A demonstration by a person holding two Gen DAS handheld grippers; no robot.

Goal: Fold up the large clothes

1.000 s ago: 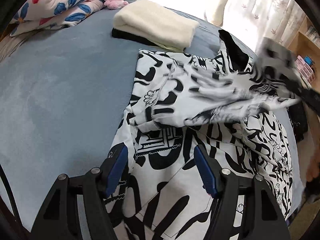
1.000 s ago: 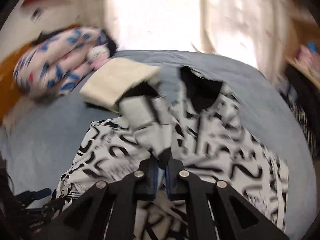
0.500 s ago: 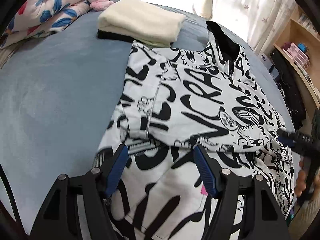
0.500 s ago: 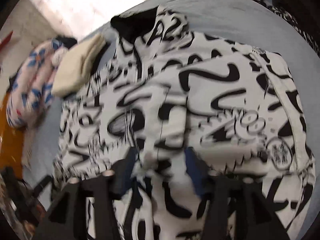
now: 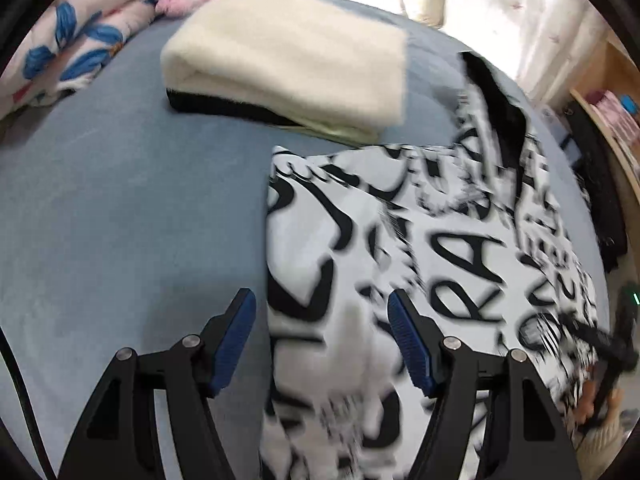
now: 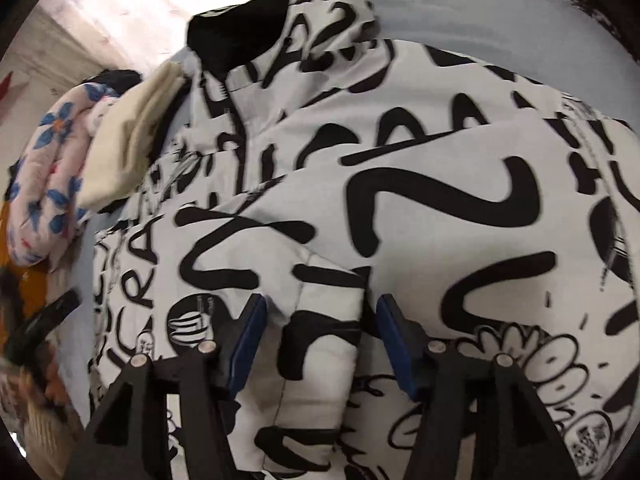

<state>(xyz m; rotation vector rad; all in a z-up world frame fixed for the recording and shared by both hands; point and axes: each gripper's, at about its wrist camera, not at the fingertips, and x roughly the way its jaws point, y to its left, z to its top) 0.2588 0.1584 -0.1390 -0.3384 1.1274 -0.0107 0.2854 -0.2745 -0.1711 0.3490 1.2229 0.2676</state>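
Printed jacket (image 5: 420, 264) is lying spread on the blue bed (image 5: 132, 208), black collar pointing away toward the window, so its long axis is running straight ahead of both tools; left gripper (image 5: 322, 340) is hovering with jaws wide, holding nothing, straddling the garment's left edge, one blue pad over bare bed and the other over cloth; right gripper (image 6: 320, 342) is also spread wide and empty, sitting over a folded-in panel edge nearer the jacket's middle; whether either pad is touching fabric is hard to say, the left view being motion-blurred; folded cream blanket (image 5: 288, 56) is resting just beyond the jacket's far left corner; judgement: left hand is nearer the free side edge, so an inward fold would start from there.
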